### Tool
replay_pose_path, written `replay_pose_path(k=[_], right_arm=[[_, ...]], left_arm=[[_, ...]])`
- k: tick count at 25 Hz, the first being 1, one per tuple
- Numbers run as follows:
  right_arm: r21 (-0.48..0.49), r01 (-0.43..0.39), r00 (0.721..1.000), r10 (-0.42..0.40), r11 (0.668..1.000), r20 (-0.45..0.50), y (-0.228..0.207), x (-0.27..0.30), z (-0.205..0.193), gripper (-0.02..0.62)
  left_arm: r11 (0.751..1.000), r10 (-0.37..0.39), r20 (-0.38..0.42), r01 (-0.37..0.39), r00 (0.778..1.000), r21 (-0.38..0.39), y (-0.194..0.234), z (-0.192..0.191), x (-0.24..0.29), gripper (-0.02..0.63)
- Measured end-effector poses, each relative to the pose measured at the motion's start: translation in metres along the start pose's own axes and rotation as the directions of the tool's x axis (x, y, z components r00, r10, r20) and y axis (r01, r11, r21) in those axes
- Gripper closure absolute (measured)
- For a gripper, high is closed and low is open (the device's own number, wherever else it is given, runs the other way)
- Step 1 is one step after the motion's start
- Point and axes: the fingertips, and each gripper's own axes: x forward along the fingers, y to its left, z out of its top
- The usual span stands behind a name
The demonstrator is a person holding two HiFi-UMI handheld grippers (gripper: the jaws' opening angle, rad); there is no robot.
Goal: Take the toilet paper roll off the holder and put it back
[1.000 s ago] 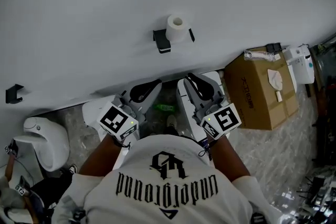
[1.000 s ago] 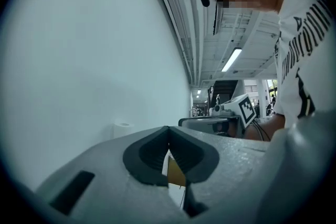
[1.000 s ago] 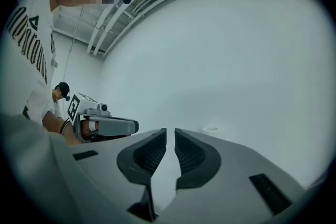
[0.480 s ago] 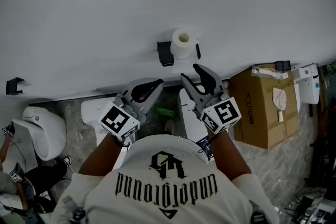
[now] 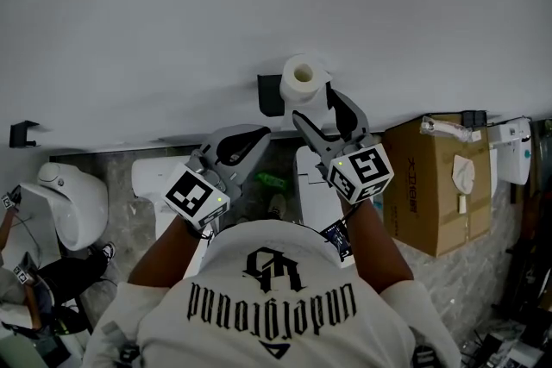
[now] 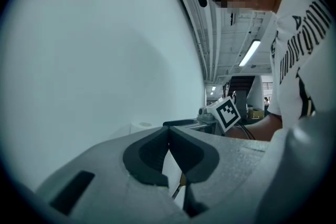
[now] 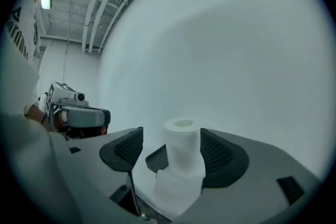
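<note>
The toilet paper roll (image 5: pixel 302 79) is seen upright on the wall holder (image 5: pixel 270 94), just beyond the right gripper (image 5: pixel 316 106), whose jaws have just been opened wide and frame it untouched. The left gripper (image 5: pixel 259 134) is shut, farther left.

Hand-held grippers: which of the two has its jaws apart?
The right hand-held gripper: its jaws have just been opening and stand apart, gripping nothing, with the toilet paper roll just ahead. The left hand-held gripper's jaws meet.

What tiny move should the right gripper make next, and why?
Probably ease the right gripper forward around the roll: its jaws have just been opening, and the roll stands just ahead, lined up with the gap, untouched.
</note>
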Motion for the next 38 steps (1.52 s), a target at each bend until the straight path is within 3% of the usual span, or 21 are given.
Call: replay_pose_path(k=[7, 18, 38], right_arm=[[0.043, 0.0, 0.999, 0.002, 0.999, -0.045, -0.019, 0.026, -0.019, 0.281], [0.007, 0.014, 0.992, -0.013, 1.0, -0.123, -0.03, 0.053, -0.028, 0.276], [-0.007, 0.033, 0.992, -0.033, 0.999, -0.119, -0.032, 0.058, -0.027, 0.276]], left_arm=[[1.0, 0.024, -0.013, -0.024, 1.0, -0.004, 0.012, -0.009, 0.008, 0.594], [0.997, 0.054, -0.052, -0.057, 0.997, -0.06, 0.02, -0.019, 0.011, 0.594], [0.994, 0.08, -0.046, -0.083, 0.996, -0.066, 0.017, -0.017, -0.005, 0.594]])
